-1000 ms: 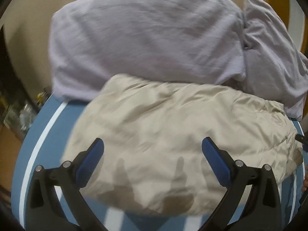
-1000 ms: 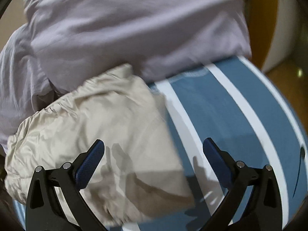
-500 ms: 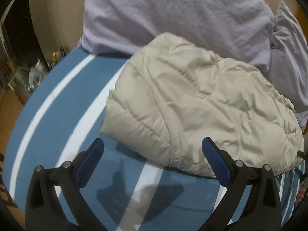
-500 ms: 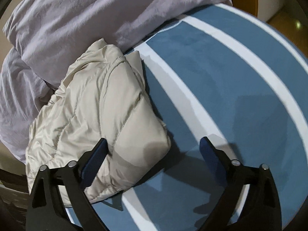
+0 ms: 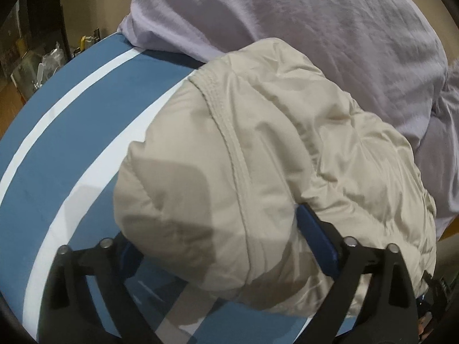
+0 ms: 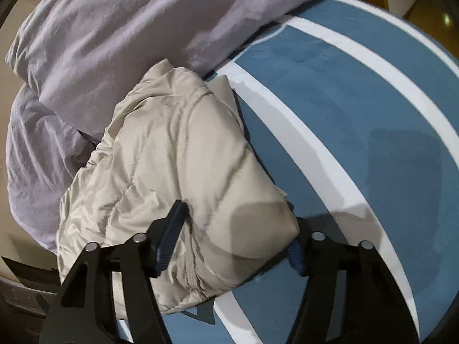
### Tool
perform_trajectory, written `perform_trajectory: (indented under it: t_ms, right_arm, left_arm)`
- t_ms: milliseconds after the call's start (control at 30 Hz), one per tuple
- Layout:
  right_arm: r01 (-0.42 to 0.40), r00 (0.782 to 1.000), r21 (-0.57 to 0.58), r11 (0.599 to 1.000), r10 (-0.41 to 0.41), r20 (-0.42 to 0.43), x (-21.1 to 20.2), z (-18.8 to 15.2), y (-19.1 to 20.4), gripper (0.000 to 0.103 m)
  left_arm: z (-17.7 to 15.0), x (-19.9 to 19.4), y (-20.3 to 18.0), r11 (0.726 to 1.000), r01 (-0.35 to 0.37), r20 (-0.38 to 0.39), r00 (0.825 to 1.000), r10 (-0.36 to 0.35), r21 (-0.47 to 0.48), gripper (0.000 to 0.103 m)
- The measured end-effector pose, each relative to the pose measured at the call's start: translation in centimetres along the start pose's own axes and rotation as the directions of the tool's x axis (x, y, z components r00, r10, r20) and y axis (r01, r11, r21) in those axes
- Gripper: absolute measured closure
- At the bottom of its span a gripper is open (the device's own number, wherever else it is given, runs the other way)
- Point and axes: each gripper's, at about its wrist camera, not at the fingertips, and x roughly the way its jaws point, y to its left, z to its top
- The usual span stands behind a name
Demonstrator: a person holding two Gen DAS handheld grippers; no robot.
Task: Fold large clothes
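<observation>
A folded beige puffer jacket [image 5: 258, 143] lies on a blue bed sheet with white stripes [image 5: 57, 143], against lavender pillows. My left gripper [image 5: 215, 226] straddles the jacket's near left corner. Its jaws are closing, and both blue pads touch the padded fabric, which bulges over them. In the right wrist view the jacket [image 6: 172, 149] lies at centre left. My right gripper [image 6: 238, 223] is closing on its near right corner. One pad dents the top of the fabric and the other sits at the jacket's edge by the sheet [image 6: 344, 100].
Two lavender pillows [image 5: 315, 28] [image 6: 114, 28] are piled behind the jacket. Small cluttered items [image 5: 28, 57] and wooden floor lie beyond the bed's left edge. Bare striped sheet spreads to the right in the right wrist view.
Both grippers have come down onto the jacket's near corners, rolled, and narrowed their jaws. The jacket has gone from lying ahead of the open pads to sitting between them.
</observation>
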Motion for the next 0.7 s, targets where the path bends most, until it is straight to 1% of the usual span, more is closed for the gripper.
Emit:
perform_trajectory:
  t_ms: [33, 67, 100, 133, 167, 233, 300, 333, 400, 500, 633, 700]
  right_arm:
    - [0.008, 1.0, -0.012, 1.0, -0.008, 0.005, 0.0, -0.1, 0.3, 0.046]
    - [0.014, 1.0, -0.025, 1.0, -0.013, 0.011, -0.1, -0.2, 0.5, 0.05]
    - [0.013, 1.0, -0.033, 0.999, -0.013, 0.017, -0.2, -0.3, 0.5, 0.053]
    - [0.011, 1.0, -0.036, 0.999, -0.01, 0.023, -0.3, -0.4, 0.5, 0.058]
    - [0.005, 1.0, -0.043, 0.999, -0.003, 0.03, -0.5, -0.5, 0.6, 0.063]
    - [-0.001, 0.999, -0.065, 0.998, 0.004, 0.051, -1.1, -0.9, 0.9, 0.069]
    - [0.002, 0.998, -0.087, 0.996, 0.004, 0.069, -1.6, -1.2, 1.5, 0.073]
    - [0.0, 0.997, -0.098, 0.995, 0.007, 0.078, -2.0, -1.4, 1.7, 0.074]
    - [-0.007, 0.996, -0.11, 0.994, 0.017, 0.084, -2.7, -1.7, 1.9, 0.076]
    - [-0.021, 0.996, -0.117, 0.993, 0.031, 0.082, -3.9, -2.6, 1.9, 0.076]
    - [-0.04, 0.997, -0.119, 0.992, 0.048, 0.063, -5.4, -4.7, 1.6, 0.076]
    - [-0.053, 0.997, -0.119, 0.991, 0.059, 0.049, -6.2, -6.4, 1.3, 0.076]
  left_arm:
    - [0.0, -0.1, 0.1, 1.0, 0.009, 0.007, 1.0, -0.009, -0.007, 0.021]
    - [0.1, -0.2, 0.1, 1.0, 0.015, 0.012, 1.0, -0.015, -0.01, 0.025]
    - [0.2, -0.3, 0.2, 1.0, 0.023, 0.021, 1.0, -0.023, -0.013, 0.033]
    - [0.2, -0.7, 0.3, 0.999, 0.028, 0.032, 0.999, -0.028, -0.015, 0.042]
    - [0.2, -1.0, 0.3, 0.999, 0.034, 0.04, 0.999, -0.034, -0.016, 0.046]
    - [0.2, -1.6, 0.4, 0.999, 0.053, 0.054, 0.997, -0.052, -0.013, 0.059]
    - [0.3, -2.2, 0.4, 0.998, 0.066, 0.062, 0.996, -0.065, -0.004, 0.064]
    - [0.2, -2.7, 0.4, 0.997, 0.071, 0.069, 0.995, -0.071, 0.004, 0.067]
    - [0.0, -3.5, 0.6, 0.997, 0.075, 0.079, 0.994, -0.076, 0.017, 0.069]
    - [-0.4, -4.9, 1.2, 0.996, 0.083, 0.091, 0.992, -0.085, 0.032, 0.069]
    - [-1.9, -6.7, 3.4, 0.995, 0.091, 0.09, 0.991, -0.094, 0.04, 0.07]
    - [-3.0, -7.7, 4.9, 0.995, 0.091, 0.086, 0.992, -0.094, 0.042, 0.07]
